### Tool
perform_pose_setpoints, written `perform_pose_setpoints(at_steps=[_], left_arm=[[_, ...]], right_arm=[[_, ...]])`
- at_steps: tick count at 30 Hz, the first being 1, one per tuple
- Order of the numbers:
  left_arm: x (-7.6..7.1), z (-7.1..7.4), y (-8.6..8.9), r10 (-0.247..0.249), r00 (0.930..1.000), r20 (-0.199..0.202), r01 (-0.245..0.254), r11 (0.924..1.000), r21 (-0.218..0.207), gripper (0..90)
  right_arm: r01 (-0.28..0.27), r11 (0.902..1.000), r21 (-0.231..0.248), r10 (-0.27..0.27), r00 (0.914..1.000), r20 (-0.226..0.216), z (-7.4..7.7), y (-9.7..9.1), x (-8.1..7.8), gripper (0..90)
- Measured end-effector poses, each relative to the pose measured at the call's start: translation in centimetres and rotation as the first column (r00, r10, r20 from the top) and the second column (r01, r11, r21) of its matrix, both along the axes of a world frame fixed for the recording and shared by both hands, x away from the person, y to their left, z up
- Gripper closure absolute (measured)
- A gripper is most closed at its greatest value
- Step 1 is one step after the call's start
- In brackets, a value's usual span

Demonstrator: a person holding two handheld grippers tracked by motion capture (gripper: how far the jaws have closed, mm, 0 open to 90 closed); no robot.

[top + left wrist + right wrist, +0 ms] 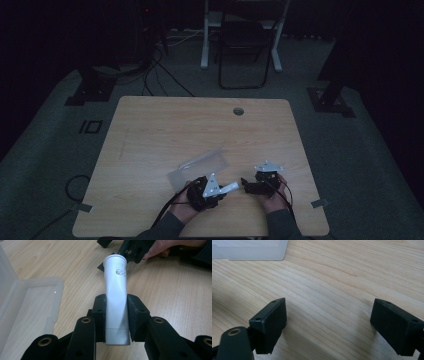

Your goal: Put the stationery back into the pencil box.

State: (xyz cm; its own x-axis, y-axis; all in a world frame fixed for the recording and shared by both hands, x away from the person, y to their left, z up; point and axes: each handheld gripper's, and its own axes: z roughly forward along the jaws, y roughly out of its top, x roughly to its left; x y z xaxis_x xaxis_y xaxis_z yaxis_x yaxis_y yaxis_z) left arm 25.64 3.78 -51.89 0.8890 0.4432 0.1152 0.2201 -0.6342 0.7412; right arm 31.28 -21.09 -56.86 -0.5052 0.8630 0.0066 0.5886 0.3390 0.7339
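While left claw (116,317) clamps it, tube (115,297) points at right claw (130,250).

This looks like a dim lab or recording room. A bare wooden desk (165,125) stands on grey carpet (350,150), with cables (160,70), black stand feet (332,100) and a folding chair (242,50) behind.

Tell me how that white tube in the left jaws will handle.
The white tube looks smooth, so it may slip. Its walls narrow where the left gripper clamps it, so it is probably soft. Being round, it would likely roll if dropped.
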Motion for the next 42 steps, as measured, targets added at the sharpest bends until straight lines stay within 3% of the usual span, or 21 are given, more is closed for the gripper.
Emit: perform_pose_setpoints(at_steps=[42], left_arm=[[0.5,1.3,1.5,0.06,0.9978,0.028,-0.059,0.9979,-0.026,70.8]], right_arm=[[-0.001,1.0,0.0,0.001,1.0,0.0,0.0,0.0,0.0,13.5]])
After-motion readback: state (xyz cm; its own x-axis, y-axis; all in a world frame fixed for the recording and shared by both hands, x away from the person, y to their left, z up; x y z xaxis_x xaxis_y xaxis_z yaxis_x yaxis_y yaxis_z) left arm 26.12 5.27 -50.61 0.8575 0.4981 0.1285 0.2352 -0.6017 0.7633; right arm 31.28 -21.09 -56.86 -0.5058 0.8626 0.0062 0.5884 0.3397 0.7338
